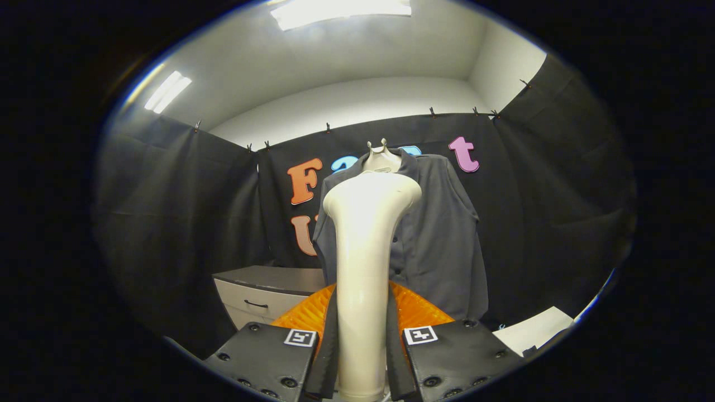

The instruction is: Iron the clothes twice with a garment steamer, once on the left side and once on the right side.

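Gripper [362, 340] closed on the cream plastic garment steamer [366, 262]: both orange ribbed fingers [304, 318] press the handle from 9 and 3 o'clock, black pads tight against it. Steamer stands upright between the fingers, handle running to 12 o'clock, flared head at top.

Dark grey short-sleeved button shirt [435, 234] hangs on a pale mannequin-neck hanger [381, 159] beyond the steamer, at 12 to 1 o'clock from the fingers, against the black cloth wall. Steamer head overlaps the shirt's collar area from this view; contact can't be told. Most of the shirt front shows at 3 o'clock of the steamer; a narrow strip of it shows at 9 o'clock.

White drawer cabinet with grey top and dark handle [262, 296] at 10 o'clock, near the left finger. White flat sheet [536, 329] at 3 o'clock, below the shirt hem.
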A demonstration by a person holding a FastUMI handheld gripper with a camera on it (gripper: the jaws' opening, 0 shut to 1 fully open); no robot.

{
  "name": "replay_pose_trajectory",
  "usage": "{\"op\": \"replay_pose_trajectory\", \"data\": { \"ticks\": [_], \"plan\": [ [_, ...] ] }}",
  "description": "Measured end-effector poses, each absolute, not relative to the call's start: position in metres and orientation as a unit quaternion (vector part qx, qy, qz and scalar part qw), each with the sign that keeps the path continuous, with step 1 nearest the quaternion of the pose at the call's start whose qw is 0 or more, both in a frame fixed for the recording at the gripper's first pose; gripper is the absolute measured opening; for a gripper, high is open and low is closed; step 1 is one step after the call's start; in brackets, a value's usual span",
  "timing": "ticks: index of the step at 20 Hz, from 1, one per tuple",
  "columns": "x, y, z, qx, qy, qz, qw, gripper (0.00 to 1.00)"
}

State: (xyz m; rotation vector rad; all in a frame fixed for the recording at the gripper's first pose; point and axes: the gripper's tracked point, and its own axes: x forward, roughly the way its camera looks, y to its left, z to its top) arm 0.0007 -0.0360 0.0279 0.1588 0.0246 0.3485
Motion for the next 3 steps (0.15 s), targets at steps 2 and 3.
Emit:
{"op": "replay_pose_trajectory", "data": {
  "ticks": [2, 3],
  "plan": [
    [0.0011, -0.0371, 0.0275, 0.079, 0.013, 0.172, 0.982, 0.43],
    [0.0025, -0.0383, 0.0271, 0.079, 0.013, 0.171, 0.982, 0.43]
  ]
}}
